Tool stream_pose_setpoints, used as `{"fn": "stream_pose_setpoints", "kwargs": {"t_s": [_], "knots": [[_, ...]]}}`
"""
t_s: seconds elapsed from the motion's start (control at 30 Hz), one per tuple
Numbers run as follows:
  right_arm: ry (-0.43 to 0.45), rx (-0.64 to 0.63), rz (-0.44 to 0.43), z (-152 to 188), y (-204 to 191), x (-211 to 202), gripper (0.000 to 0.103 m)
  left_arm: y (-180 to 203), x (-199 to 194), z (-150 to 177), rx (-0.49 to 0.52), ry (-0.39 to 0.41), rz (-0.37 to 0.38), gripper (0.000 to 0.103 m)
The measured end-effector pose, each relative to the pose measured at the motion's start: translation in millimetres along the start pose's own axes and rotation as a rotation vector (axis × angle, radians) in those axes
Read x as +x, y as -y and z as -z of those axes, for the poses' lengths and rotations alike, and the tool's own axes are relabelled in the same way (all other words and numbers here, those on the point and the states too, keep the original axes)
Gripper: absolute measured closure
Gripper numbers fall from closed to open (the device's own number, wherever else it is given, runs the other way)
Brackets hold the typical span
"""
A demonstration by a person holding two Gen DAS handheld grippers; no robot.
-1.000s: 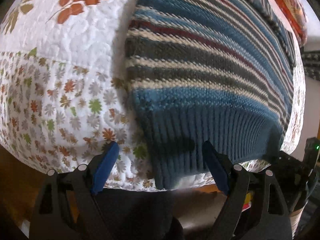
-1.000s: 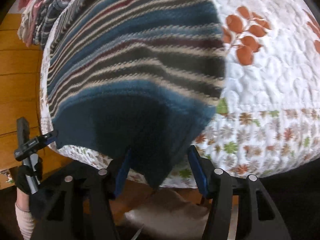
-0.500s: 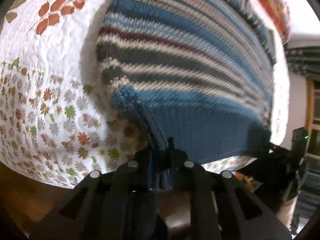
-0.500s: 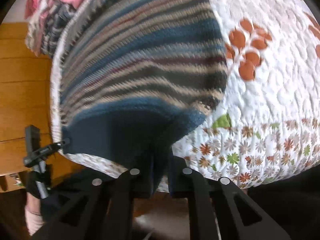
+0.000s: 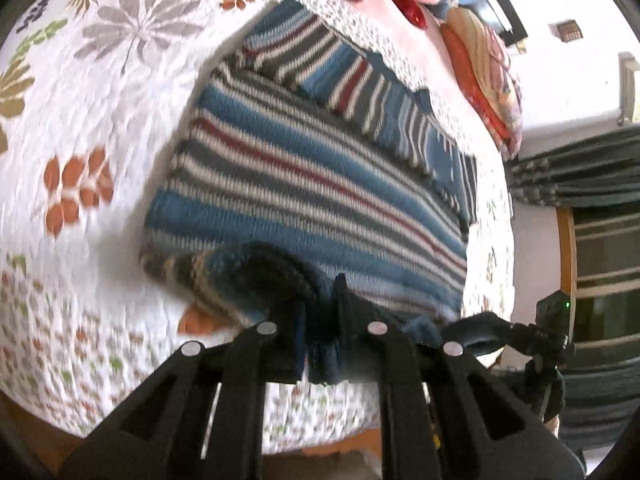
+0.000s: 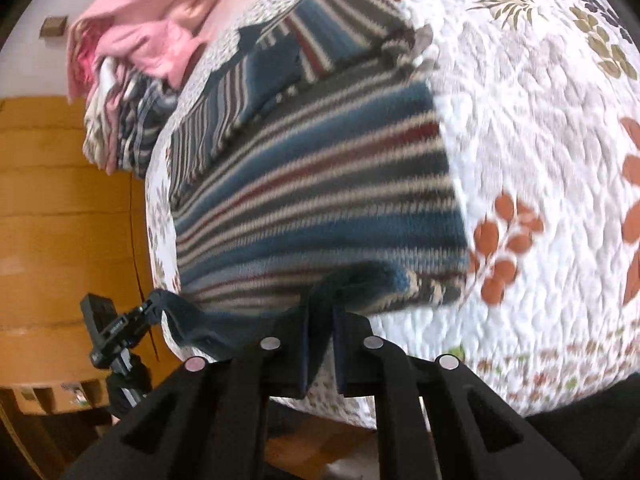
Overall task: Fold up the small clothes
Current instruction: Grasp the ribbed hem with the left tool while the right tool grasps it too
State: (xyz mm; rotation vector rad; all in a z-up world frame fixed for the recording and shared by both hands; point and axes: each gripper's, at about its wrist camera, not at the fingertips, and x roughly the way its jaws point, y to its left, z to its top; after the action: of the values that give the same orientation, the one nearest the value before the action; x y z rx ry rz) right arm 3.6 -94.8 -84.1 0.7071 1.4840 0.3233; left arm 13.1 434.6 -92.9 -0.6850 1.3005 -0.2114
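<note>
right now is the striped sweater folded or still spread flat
Partly folded: the striped sweater lies on the quilt, its sleeves laid across the top, its bottom hem lifted and curling over, pinched by both hand-held grippers.

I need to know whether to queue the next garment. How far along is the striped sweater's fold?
Done: sleeves already lie folded across the striped sweater. In hand: left gripper and right gripper each pinch the ribbed hem, lifted off the quilt. Left: carrying the hem up to the shoulders.

Support: a bed (image 5: 100, 128) covered by a white quilt printed with leaves.
On it: a striped knit sweater (image 5: 312, 184) lying near the edge; a pile of pink and striped clothes (image 6: 132, 52) at the far end.
</note>
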Motion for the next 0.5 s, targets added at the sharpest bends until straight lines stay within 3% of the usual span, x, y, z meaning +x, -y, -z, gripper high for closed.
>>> {"fn": "stream_pose_setpoints", "kwargs": {"t_s": [0.27,0.5], "knots": [[-0.006,0.101,0.004,-63.7,11.7,31.9,0.093,0.6,47.3,-53.1,-0.007,-0.008,-0.047,0.09],[-0.041,0.16,-0.006,-89.0,29.5,56.8,0.093,-10.3,96.8,-79.3,-0.021,-0.067,-0.09,0.086]]}}
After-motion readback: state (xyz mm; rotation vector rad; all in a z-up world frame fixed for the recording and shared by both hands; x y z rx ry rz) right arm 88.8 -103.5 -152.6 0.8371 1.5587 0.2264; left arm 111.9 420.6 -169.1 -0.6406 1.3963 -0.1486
